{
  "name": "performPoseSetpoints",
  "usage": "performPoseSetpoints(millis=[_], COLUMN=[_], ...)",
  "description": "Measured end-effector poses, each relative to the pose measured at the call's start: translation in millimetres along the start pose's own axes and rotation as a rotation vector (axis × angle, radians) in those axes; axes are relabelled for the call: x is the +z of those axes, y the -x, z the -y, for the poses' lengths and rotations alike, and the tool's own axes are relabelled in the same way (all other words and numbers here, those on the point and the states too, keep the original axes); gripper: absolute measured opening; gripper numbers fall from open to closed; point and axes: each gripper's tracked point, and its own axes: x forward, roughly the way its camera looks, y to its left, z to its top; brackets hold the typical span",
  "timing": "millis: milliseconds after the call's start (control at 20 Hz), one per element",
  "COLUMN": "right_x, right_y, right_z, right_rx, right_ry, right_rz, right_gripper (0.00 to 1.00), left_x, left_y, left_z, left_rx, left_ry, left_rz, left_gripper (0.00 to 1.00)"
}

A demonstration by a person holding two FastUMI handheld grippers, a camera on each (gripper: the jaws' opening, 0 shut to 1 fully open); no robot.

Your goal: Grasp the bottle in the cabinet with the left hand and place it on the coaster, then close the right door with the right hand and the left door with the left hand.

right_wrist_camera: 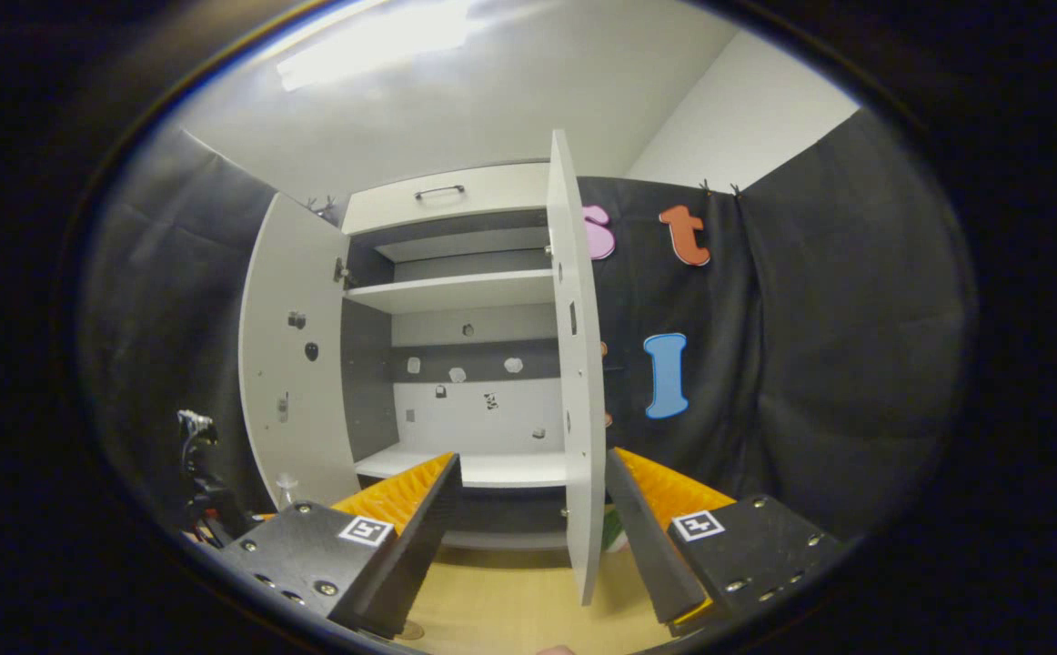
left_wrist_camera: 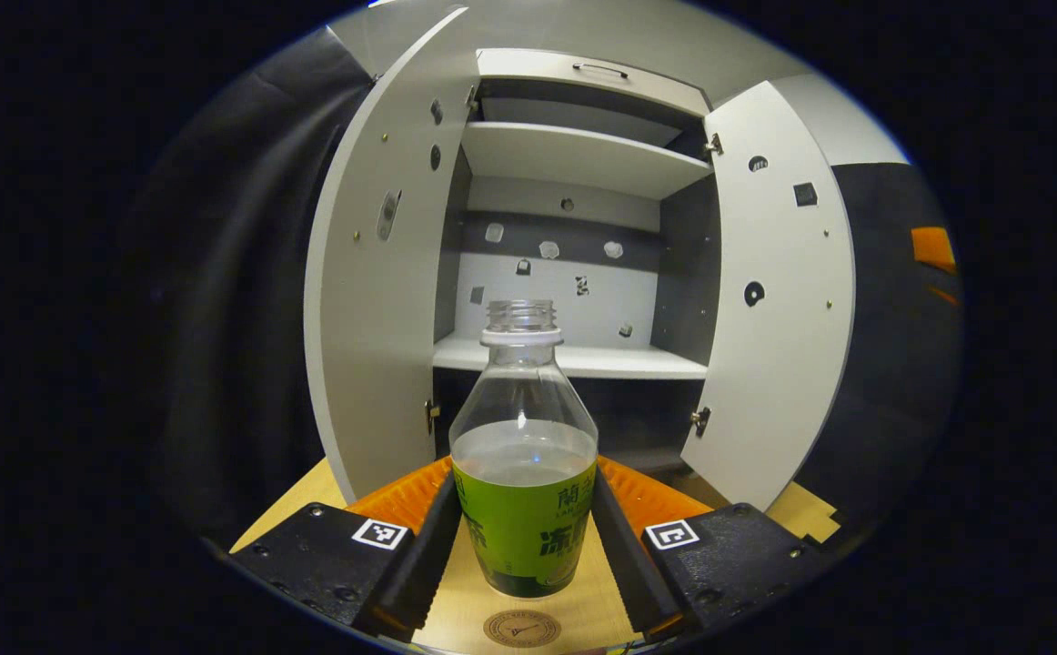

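Between left gripper (left_wrist_camera: 526, 537) fingers: one bottle (left_wrist_camera: 525, 455), clear, uncapped, green label, part-filled, gripped both sides above wooden tabletop (left_wrist_camera: 456, 591). Beyond: one cabinet (left_wrist_camera: 574, 264), two doors open. Right gripper (right_wrist_camera: 528, 532) spread wide, right door (right_wrist_camera: 576, 364) edge between.

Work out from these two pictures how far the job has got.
Done: the bottle is out of the cabinet, over the wooden table.
In hand: the left gripper grips it; the coaster lies nearer the camera, not yet under the bottle.
Left: set it down and shut both doors; the right door stands open between the right gripper's fingers.
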Motion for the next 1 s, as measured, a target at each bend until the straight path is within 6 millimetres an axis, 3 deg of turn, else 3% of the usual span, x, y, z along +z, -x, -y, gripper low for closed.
performPoseSetpoints(millis=[250, 400, 650, 1000], right_x=[-13, -20, -24, -42], right_y=[-16, -25, -41, -56], right_z=[-11, -15, -2, -1], right_rx=[0.018, 0.033, -0.002, -0.033], right_ry=[0.009, -0.019, -0.003, -0.010], right_rz=[-0.018, -0.033, -0.053, -0.120], right_gripper=[0.96, 0.94, 0.96, 0.96], left_x=[-62, -101, -153, -183], left_y=[0, 2, 2, -6], left_z=[-7, 6, 21, 15], left_rx=[-0.019, -0.064, -0.146, -0.171], left_ry=[-0.060, -0.067, -0.122, -0.138], left_rz=[-0.037, -0.072, -0.106, -0.157], left_gripper=[0.80, 0.81, 0.81, 0.81])
